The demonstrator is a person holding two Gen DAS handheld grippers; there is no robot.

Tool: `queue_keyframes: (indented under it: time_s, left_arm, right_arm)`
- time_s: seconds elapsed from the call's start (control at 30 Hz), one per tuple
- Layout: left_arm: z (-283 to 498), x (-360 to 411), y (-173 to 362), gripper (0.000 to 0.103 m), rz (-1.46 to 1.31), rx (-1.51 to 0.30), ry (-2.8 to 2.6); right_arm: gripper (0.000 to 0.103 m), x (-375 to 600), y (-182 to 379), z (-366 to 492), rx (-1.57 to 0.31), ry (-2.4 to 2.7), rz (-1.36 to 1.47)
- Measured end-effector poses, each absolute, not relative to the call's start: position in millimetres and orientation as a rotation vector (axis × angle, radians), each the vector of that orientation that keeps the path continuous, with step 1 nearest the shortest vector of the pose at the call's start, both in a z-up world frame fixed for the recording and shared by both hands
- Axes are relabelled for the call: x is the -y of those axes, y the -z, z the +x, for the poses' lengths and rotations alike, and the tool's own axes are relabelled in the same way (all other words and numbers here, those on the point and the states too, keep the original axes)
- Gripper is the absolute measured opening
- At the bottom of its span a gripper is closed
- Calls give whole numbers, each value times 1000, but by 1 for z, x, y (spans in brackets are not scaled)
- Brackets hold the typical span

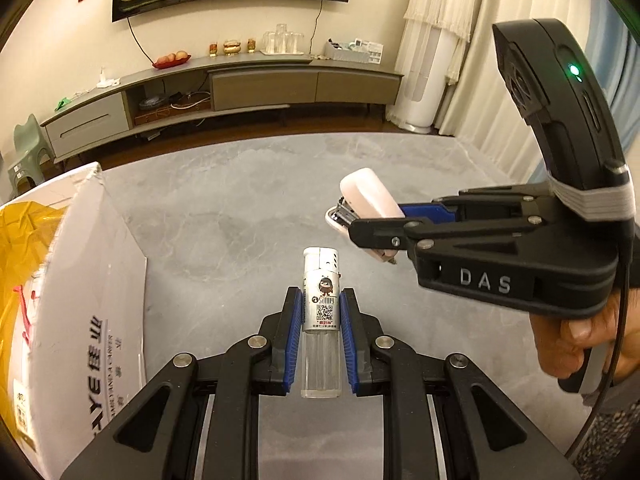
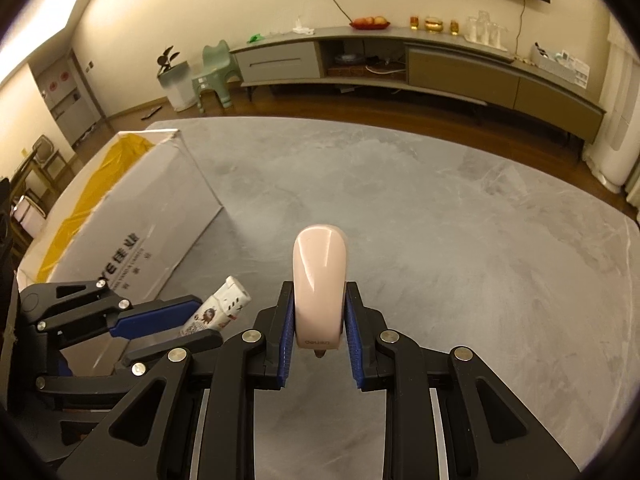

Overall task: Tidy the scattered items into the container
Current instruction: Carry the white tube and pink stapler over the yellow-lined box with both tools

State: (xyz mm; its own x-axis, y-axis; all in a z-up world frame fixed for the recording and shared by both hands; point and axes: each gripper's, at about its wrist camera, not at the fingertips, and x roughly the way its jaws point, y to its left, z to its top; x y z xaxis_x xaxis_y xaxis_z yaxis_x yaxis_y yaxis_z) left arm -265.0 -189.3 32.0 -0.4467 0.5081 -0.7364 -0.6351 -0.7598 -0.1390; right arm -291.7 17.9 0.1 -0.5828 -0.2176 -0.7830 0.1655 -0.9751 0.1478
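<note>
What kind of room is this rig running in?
Most likely a home living room: a long low TV cabinet along the wall holding a fruit plate and glasses, floor-length curtains, and a child's green stool.

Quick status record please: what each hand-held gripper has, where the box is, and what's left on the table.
left hand-held gripper: shut on lighter, held above the table
right hand-held gripper: shut on stapler, also off the table
box: cardboard, open top, yellow liner inside, to the left of both grippers
table: grey surface, no other loose items seen in either view
items in box: cannot tell
</note>
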Motion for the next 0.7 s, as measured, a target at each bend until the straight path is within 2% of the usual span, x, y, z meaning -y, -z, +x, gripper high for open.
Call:
queue_keyframes:
  time_s: [0.17, 0.7]
  left_arm:
    - [-252, 197, -44, 20, -1019, -195, -2200]
    - [-216, 226, -86, 20, -915, -134, -2174]
  right_arm:
    - [24, -7, -14, -273, 58, 2637, 1280]
    - [24, -8, -45, -201, 307, 2726, 1174]
